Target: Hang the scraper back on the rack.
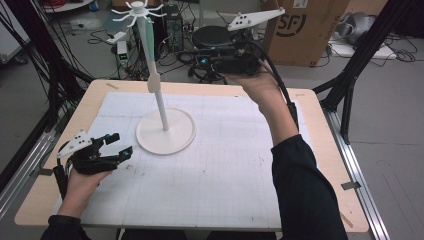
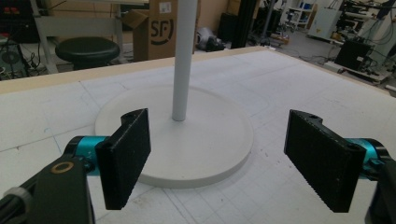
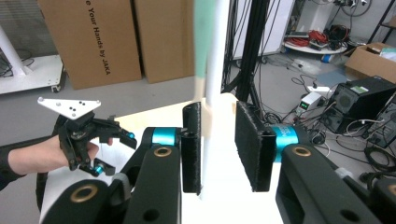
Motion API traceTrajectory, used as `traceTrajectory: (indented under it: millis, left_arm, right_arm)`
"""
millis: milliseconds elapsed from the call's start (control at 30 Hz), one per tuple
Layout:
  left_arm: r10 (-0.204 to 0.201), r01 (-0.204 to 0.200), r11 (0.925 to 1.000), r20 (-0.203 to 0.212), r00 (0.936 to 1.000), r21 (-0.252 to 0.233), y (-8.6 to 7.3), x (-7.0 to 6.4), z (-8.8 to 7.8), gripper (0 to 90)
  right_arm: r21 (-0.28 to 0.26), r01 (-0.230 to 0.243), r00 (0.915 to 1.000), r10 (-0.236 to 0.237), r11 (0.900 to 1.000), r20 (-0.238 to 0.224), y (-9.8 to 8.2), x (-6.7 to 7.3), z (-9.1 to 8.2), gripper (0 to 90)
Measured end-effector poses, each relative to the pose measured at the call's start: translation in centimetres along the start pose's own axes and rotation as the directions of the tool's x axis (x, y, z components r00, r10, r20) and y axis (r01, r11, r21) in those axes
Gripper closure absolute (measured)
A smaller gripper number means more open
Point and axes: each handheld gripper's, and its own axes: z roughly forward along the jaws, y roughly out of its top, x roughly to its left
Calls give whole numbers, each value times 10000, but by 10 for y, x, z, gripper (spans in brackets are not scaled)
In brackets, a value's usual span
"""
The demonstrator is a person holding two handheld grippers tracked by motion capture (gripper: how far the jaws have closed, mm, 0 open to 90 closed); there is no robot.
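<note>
The table [image 1: 320, 165] carries a white gridded sheet [image 1: 225, 165], and on that sheet, left of centre, stands the stand [image 1: 165, 131]: a round white base with a thin pole rising from its middle. Partway up, the pole [image 1: 159, 100] widens into a cream collar, then a pale green sleeve, and it ends in a crown of white hooks (seen against the floor clutter behind).

My right gripper [image 3: 218, 144] is up high at the far side of the table, level with the upper pole. Its jaws are narrow and set either side of the pole, which runs between the pads; the left pad lies against it, the right pad stands just off it, so nothing is clamped.

My left gripper [image 2: 217, 156] sits low near the front-left of the sheet, jaws wide and holding nothing, facing the base just beyond them.
</note>
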Motion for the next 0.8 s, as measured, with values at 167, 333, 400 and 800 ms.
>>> traceTrajectory:
  millis: [167, 333, 400, 800]
  left_arm:
    - [-82, 82, 9999, -56, 10000, -65, 0, 1, -1, 233]
    - [-47, 45, 10000, -241, 9997, -69, 2, 3, -2, 229]
    - [-64, 62, 9999, -282, 9996, -87, 3, 3, -2, 227]
    - [-65, 63, 10000, -349, 9994, -57, 1, 5, -6, 222]
  right_arm:
    - [-24, -51, 9997, 51, 10000, -222, -18, -2, -13, 632]
    - [-343, -381, 9989, 371, 9987, -292, -50, -3, -38, 530]
    - [-501, -515, 9982, 499, 9974, -336, -68, -4, -47, 485]
    - [-1241, -1404, 9886, 1459, 9823, 365, -189, 5, -101, 271]
